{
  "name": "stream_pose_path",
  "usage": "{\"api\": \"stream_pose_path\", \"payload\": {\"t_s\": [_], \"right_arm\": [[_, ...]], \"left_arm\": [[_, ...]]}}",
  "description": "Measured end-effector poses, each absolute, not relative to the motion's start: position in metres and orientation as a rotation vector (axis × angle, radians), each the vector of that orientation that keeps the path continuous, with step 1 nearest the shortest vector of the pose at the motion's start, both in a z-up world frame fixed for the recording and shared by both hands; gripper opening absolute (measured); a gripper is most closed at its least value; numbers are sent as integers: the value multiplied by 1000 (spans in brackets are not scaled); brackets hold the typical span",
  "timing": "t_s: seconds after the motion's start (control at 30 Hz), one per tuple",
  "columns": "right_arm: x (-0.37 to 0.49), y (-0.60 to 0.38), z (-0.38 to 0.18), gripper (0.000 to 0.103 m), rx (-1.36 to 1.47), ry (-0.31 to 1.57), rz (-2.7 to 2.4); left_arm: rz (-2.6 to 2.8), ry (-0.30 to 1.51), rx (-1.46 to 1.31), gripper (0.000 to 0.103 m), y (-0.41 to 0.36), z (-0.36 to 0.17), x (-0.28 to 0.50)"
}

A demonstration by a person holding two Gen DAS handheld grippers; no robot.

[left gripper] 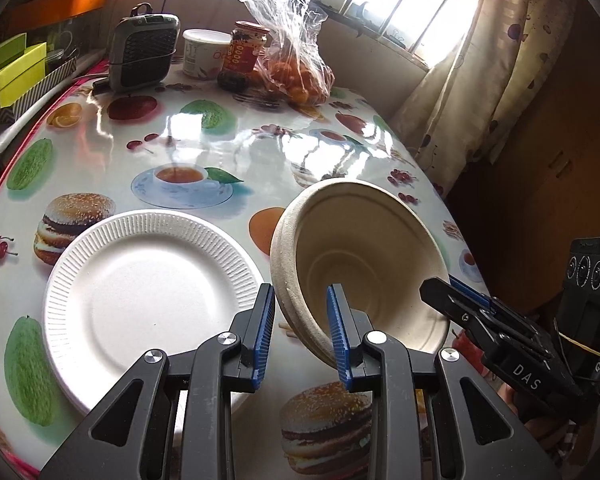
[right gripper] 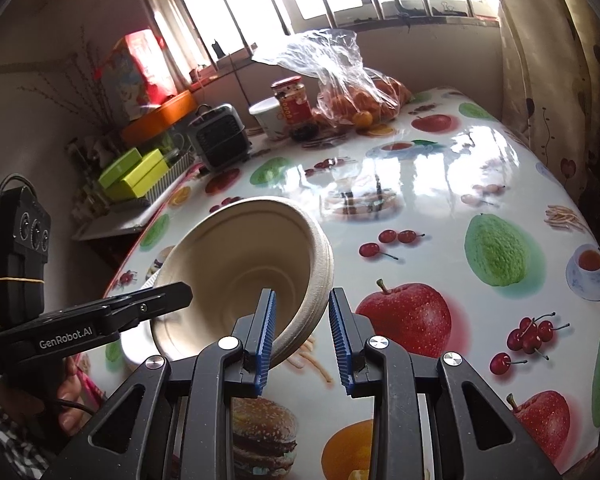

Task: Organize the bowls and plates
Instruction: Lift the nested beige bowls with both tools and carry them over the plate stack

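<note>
A beige paper bowl, seemingly a nested stack, hangs tilted above the table. My left gripper straddles its near-left rim, one finger inside and one outside, with a gap still showing. My right gripper straddles the opposite rim the same way, jaws apart; it also shows in the left wrist view. A white ribbed paper plate lies flat on the table to the left of the bowl. The left gripper also shows in the right wrist view.
The fruit-print tablecloth covers the table. At the far end stand a small grey heater, a white tub, a red-labelled jar and a plastic bag of oranges. Green boxes sit on the left; a curtain hangs on the right.
</note>
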State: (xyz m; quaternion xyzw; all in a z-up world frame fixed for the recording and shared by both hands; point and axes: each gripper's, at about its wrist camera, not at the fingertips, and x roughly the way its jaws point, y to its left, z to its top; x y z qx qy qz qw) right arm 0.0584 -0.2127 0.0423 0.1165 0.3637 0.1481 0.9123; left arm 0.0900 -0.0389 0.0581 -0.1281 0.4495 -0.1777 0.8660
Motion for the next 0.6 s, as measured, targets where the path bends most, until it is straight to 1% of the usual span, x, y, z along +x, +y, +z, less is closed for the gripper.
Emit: {"api": "stream_pose_path", "payload": {"t_s": [0.6], "right_arm": [[71, -172, 48, 27, 195, 753, 392]], "left_arm": [[-283, 916, -285, 28, -1, 64, 83]]}}
